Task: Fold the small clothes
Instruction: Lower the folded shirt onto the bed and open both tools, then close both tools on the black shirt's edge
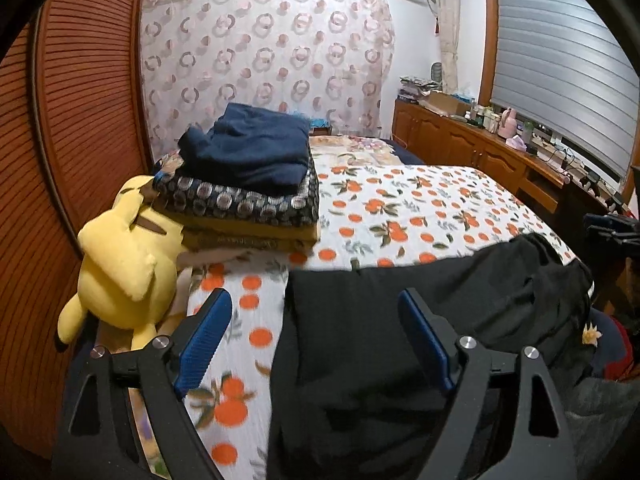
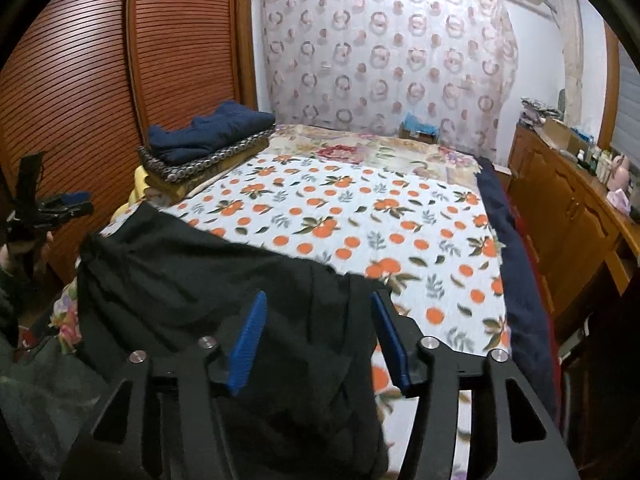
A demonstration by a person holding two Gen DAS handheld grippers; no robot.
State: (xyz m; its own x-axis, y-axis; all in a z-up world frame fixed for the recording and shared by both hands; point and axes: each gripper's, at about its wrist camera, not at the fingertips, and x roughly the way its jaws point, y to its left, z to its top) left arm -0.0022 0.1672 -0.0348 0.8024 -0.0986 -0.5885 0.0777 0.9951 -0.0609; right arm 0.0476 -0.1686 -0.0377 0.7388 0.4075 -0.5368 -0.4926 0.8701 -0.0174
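Black soft garment (image 1: 420, 320), rumpled folds

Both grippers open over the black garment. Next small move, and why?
Probably lower the right gripper and close on the near edge of the black garment. Its jaws stand apart with cloth lying between them, ungripped. The left gripper is also open, half over bare sheet, and the garment lies rumpled, not neatly folded.
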